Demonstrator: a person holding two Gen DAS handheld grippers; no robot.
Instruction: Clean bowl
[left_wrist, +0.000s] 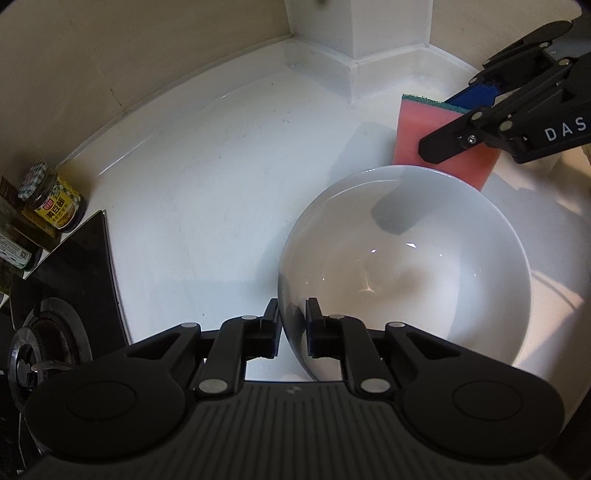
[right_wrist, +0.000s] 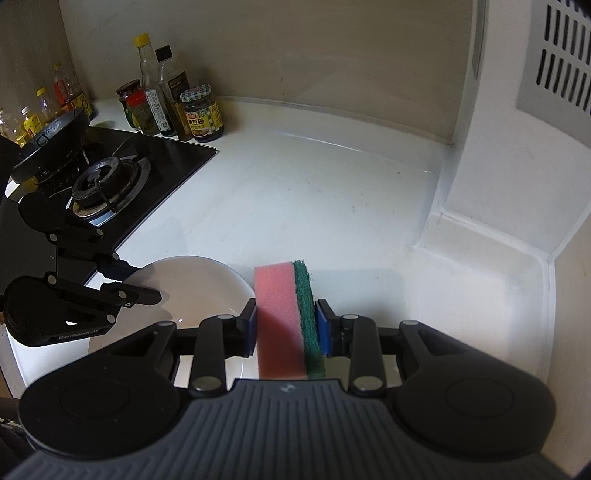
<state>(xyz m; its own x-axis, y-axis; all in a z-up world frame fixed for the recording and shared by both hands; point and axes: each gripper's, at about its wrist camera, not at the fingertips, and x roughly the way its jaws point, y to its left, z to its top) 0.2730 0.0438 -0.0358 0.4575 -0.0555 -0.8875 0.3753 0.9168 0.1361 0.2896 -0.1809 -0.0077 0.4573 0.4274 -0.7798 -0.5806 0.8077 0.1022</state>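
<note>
A white bowl (left_wrist: 406, 258) stands on the white counter (left_wrist: 207, 206), empty and glossy inside. My left gripper (left_wrist: 291, 306) straddles its near left rim, one finger outside the wall and one inside, pads against it. In the right wrist view the bowl (right_wrist: 199, 280) lies at the lower left with the left gripper (right_wrist: 147, 281) on its rim. My right gripper (right_wrist: 286, 306) is shut on a pink sponge (right_wrist: 277, 317) with a green scouring side, held upright on edge. From the left wrist view the sponge (left_wrist: 413, 125) and right gripper (left_wrist: 437, 123) hang just beyond the bowl's far rim, not touching it.
A black gas hob (right_wrist: 107, 184) with a dark pan (right_wrist: 55, 136) lies left of the bowl. Sauce jars and bottles (right_wrist: 166, 99) stand at the back by the wall. A white boxed-in column (right_wrist: 498, 184) with a vent grille (right_wrist: 554, 55) closes the right side.
</note>
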